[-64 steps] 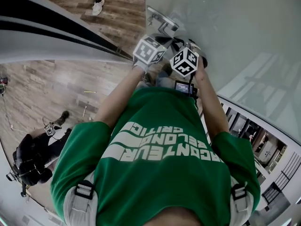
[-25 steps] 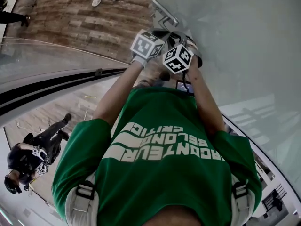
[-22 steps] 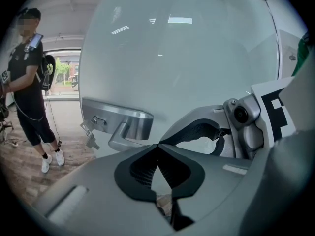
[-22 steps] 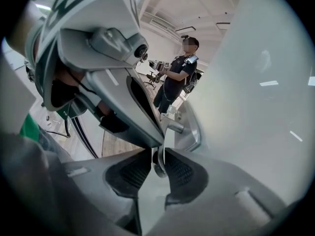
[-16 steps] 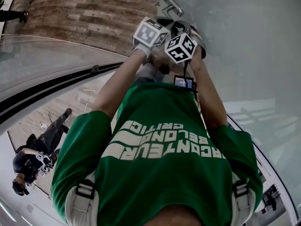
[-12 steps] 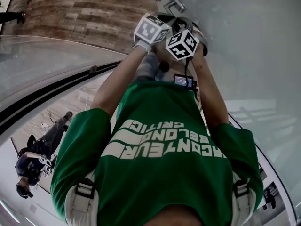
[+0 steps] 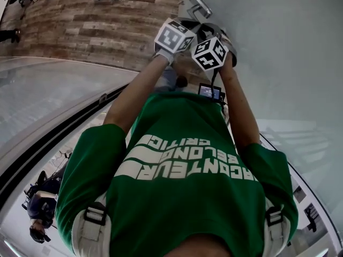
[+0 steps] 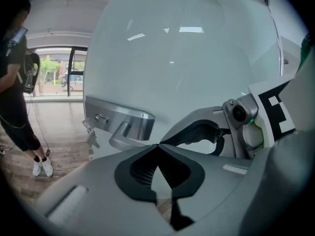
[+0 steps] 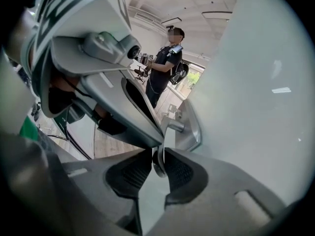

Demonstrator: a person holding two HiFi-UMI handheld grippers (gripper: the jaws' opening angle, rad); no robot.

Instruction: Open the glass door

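Observation:
The frosted glass door [image 7: 278,63] fills the right side of the head view, with its metal handle plate [image 7: 195,1] near the top. My right gripper [image 9: 158,156] is shut on the end of the lever door handle [image 9: 172,127], which runs back to the plate [image 9: 193,132]. My left gripper [image 8: 157,146] is shut with nothing between its tips, just short of the lever [image 8: 122,134] and plate [image 8: 115,119]. The two marker cubes sit side by side, left [image 7: 174,36] and right [image 7: 210,53], hiding the jaws in the head view.
A bunch of keys [image 8: 91,136] hangs from the lock. A person in dark clothes [image 8: 15,82] stands on the wood floor [image 7: 107,25] beyond the door. A dark frame strip [image 7: 53,143] curves across the lower left.
The dark frame strip has swept down and left, so more wood floor shows. Both grippers and the handle plate sit slightly higher in the head view. The right gripper keeps its hold.

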